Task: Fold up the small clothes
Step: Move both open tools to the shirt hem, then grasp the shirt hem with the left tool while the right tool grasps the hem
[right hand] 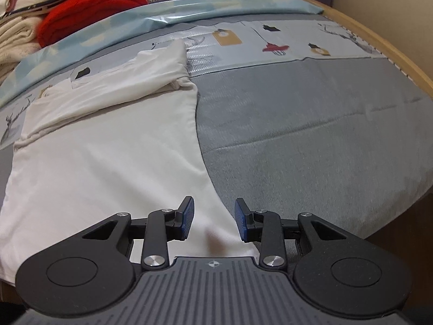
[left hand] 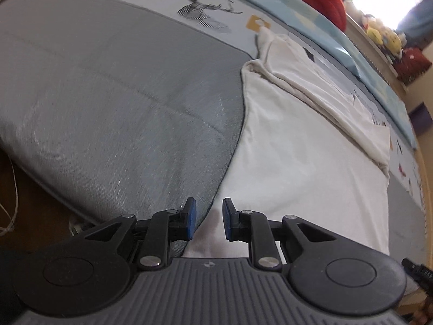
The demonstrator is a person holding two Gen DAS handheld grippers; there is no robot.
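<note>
Risk: both claws sit at the near hem corners of the white garment (left hand: 303,168); pinching only the top layer likely splits the layers and the fold skews; uneven lift between hands likely drags the cloth across the grey bed cover (left hand: 108,94) and undoes the flap already turned over at the far edge. Left gripper (left hand: 209,220): jaws narrowly apart, holding nothing, straddling the garment's left edge; cloth runs from 6 up toward 1 o'clock. Right gripper (right hand: 213,220): jaws moderately wide, empty; the garment (right hand: 108,162) spreads from 6 toward 10 o'clock, its right edge passing between the pads. Red folded clothes (right hand: 92,8) at 11 o'clock, well apart.
</note>
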